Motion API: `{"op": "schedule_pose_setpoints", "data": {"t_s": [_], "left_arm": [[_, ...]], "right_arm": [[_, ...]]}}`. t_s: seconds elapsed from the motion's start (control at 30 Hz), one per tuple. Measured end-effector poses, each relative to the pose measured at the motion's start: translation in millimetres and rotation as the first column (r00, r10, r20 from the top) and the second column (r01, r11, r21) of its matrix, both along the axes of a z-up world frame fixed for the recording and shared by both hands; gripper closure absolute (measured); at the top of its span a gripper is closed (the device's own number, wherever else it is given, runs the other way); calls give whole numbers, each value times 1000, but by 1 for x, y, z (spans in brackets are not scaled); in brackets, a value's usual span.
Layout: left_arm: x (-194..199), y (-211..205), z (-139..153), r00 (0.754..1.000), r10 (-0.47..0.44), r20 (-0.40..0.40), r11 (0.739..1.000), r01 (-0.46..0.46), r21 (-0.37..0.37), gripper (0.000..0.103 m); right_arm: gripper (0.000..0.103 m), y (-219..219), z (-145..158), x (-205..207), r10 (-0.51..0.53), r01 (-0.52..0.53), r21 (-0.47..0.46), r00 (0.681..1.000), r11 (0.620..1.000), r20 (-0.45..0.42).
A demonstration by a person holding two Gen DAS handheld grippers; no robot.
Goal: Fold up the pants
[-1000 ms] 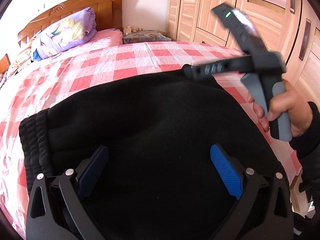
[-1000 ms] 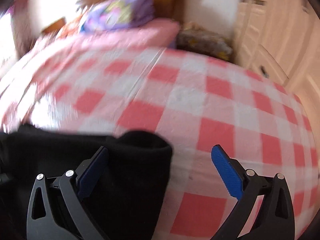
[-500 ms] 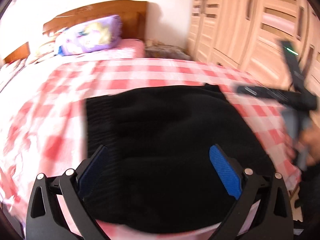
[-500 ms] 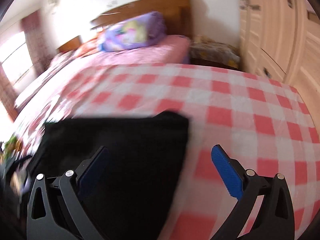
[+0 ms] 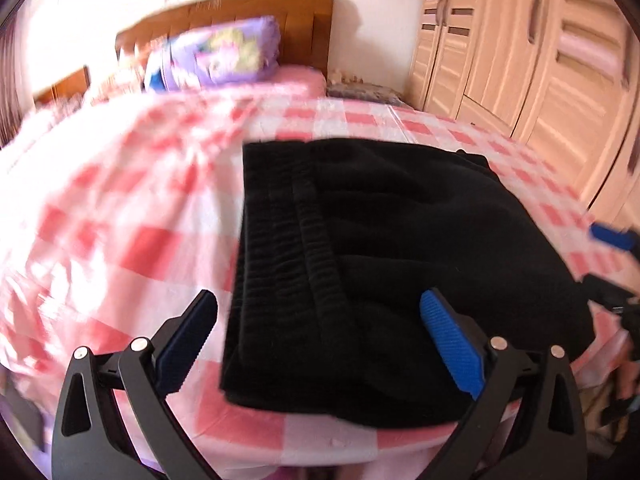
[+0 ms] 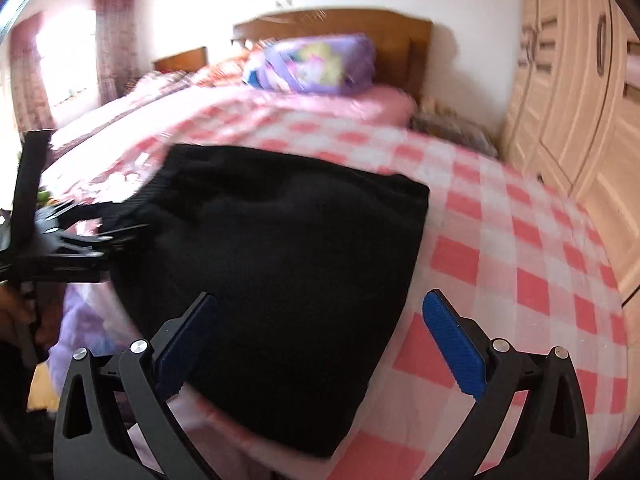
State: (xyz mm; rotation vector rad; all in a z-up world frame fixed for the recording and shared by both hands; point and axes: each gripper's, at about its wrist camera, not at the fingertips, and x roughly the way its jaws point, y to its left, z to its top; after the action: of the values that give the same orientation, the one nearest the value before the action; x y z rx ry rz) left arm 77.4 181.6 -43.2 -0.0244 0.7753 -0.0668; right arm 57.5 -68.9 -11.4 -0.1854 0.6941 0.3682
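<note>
The black pants lie folded into a compact stack on the pink checked bed, near its front edge, ribbed waistband on the left side. In the right wrist view the pants fill the middle. My left gripper is open and empty, held back above the stack's front edge. My right gripper is open and empty, above the stack's near right corner. The right gripper's blue tip shows at the right edge of the left wrist view; the left gripper's body shows at the left of the right wrist view.
A purple pillow rests against the wooden headboard. Light wooden wardrobes stand along the right side. A small cluttered nightstand sits between bed and wardrobe. A window with curtains is at far left.
Both grippers have pulled back and up from the folded pants, so more of the stack and bed shows. The right gripper has swung away to the right and lower in the left view.
</note>
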Motion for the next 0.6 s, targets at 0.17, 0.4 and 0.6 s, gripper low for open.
{"op": "schedule_pose_setpoints", "data": {"t_s": [0.17, 0.4, 0.6], "left_arm": [[-20, -15, -5, 1000, -13, 14, 994, 12, 105, 2], [-15, -5, -18, 1000, -17, -15, 999, 18, 29, 1], [-16, -8, -18, 1000, -13, -9, 999, 13, 42, 1]], "right_arm": [[4, -14, -33, -15, -41, 40, -8, 996, 999, -81], [4, -15, -58, -9, -72, 72, -2, 980, 997, -183], [4, -9, -11, -31, 0, 5, 87, 999, 996, -52]]}}
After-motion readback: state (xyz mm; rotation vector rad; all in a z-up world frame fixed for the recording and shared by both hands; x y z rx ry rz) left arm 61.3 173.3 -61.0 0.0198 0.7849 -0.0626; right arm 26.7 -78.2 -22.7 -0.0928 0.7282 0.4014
